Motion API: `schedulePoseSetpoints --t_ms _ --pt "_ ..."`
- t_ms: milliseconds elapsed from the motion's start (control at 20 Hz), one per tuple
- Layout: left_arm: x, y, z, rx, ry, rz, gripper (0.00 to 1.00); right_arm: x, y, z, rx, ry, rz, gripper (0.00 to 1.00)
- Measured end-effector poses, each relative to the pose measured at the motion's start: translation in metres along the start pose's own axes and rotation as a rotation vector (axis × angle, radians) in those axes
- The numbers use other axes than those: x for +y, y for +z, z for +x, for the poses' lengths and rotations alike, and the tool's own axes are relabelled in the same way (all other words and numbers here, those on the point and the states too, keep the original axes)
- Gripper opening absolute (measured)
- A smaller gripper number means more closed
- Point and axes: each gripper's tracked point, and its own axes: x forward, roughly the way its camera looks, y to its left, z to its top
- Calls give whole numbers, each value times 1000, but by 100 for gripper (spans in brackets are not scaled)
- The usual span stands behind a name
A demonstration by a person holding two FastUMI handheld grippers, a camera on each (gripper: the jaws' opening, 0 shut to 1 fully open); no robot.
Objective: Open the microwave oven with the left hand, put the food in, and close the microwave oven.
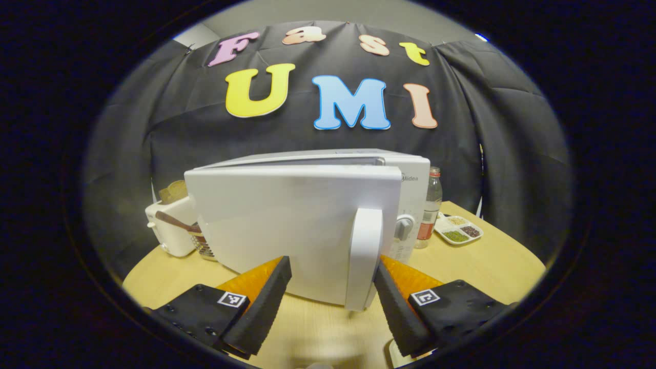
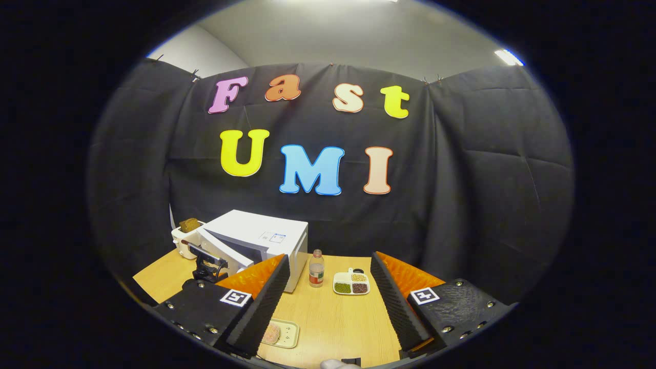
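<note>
In the left gripper view the left tool has its fingers spread apart at the bottom of the frame, the door handle standing just inside the right finger, with no clear contact. The microwave door is swung partly open and takes up the centre, the microwave oven behind it on the counter. A toaster sits at left, a bottle and a divided dish of grains at right.

In the right gripper view the right tool is also spread apart, empty, above the counter. Low in the frame, beside its left finger, lies the food on a small tray. The left tool appears farther off at left, at the microwave door.
</note>
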Motion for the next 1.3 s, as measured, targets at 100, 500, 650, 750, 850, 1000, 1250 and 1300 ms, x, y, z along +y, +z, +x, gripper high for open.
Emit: schedulePoseSetpoints --t_ms 100,500,650,750,850,1000,1250,1300 --pt "5 2 -9 -6 8 11 100 0 -4 -3 3 6 1 97" --pt "42 -8 -70 2 39 -10 100 35 -19 -9 17 73 -5 97" --pt "68 -13 -100 8 67 16 100 59 -32 -7 37 116 -7 97" --pt "90 -18 -124 12 94 33 100 77 -39 -6 47 151 -3 97" --pt "114 -23 -145 23 134 45 100 92 -49 -5 61 191 -4 97" --pt "153 -31 -171 45 219 51 99 105 -65 -5 83 245 -4 97" --pt "207 -47 -213 100 375 -4 99 105 -86 -7 112 319 -13 97" --pt "213 -47 -221 101 403 -5 100 101 -89 -7 117 331 -12 97"
